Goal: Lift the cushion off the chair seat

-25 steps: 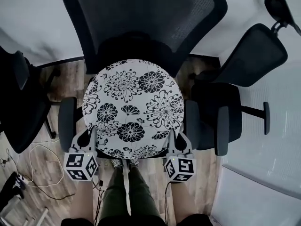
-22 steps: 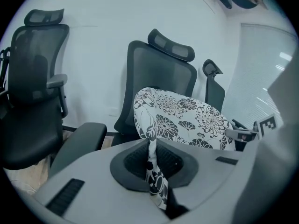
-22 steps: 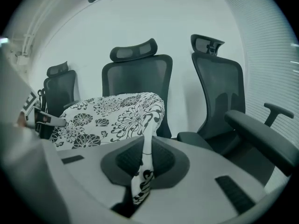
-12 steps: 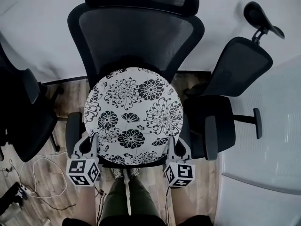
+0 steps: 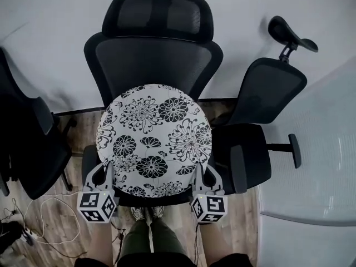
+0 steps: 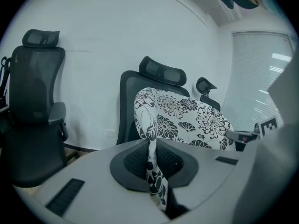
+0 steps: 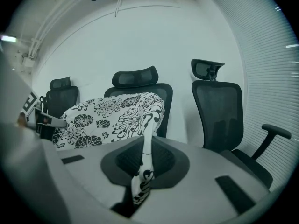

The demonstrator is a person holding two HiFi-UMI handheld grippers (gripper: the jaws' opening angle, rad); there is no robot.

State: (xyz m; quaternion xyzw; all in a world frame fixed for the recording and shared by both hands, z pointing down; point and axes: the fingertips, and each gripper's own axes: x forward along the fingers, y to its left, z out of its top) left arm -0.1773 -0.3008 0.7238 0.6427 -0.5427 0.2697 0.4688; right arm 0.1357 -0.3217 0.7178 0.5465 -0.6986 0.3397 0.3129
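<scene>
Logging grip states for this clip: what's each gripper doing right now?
Left gripper: shut on the cushion, at its edge.
Right gripper: shut on the cushion's opposite edge.

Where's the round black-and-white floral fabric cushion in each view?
Head view: the round black-and-white floral cushion fills the centre.
Left gripper view: centre to right, one edge running down to bottom centre.
Right gripper view: left of centre, one edge running down to bottom centre.
Shared landmark: the black mesh headrest directly behind it.
</scene>
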